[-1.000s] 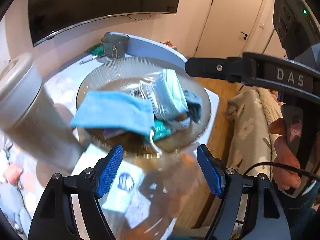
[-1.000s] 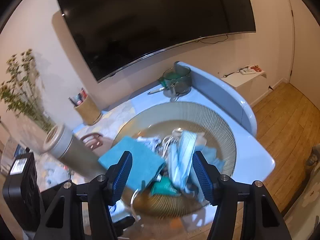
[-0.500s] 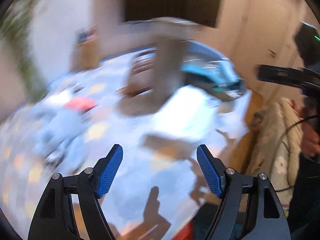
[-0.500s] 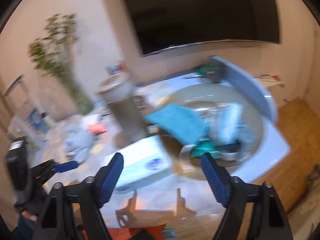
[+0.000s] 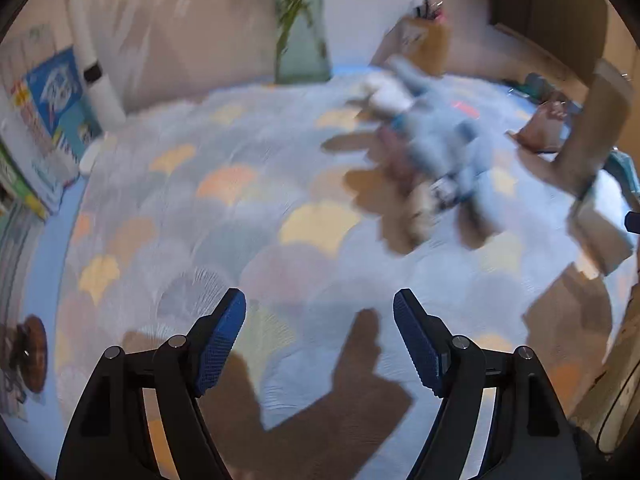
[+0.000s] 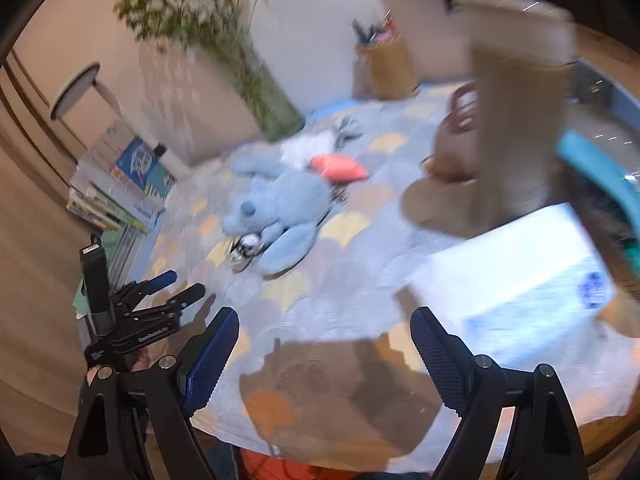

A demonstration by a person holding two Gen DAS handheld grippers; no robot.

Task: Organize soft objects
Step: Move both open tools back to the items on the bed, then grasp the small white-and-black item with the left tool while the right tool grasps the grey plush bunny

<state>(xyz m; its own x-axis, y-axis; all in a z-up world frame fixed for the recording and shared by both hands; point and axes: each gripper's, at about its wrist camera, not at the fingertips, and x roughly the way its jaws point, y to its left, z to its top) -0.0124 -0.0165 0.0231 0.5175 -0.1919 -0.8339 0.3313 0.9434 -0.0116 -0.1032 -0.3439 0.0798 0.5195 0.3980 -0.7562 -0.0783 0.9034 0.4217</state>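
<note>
A light blue plush toy (image 6: 280, 204) lies on the patterned tablecloth (image 6: 340, 280), with a small red pouch (image 6: 340, 170) and a white soft item (image 6: 308, 148) just behind it. The plush also shows blurred at the upper right of the left wrist view (image 5: 436, 136). My left gripper (image 5: 320, 332) is open and empty above bare cloth, well short of the plush; it also shows at the left of the right wrist view (image 6: 172, 284). My right gripper (image 6: 324, 356) is open and empty near the table's front edge. A blue cloth (image 6: 600, 172) hangs over the dish at far right.
A tall grey-brown cylinder (image 6: 520, 100) stands right of the plush, with a white tissue box (image 6: 520, 272) in front of it. A vase with green stems (image 6: 264, 96), a pen holder (image 6: 384, 64) and a stack of books (image 6: 120, 184) sit along the back and left.
Both grippers have swung left, away from the dish of soft items toward the plush toy on the cloth. Both stay open and empty. The frames are motion-blurred.
</note>
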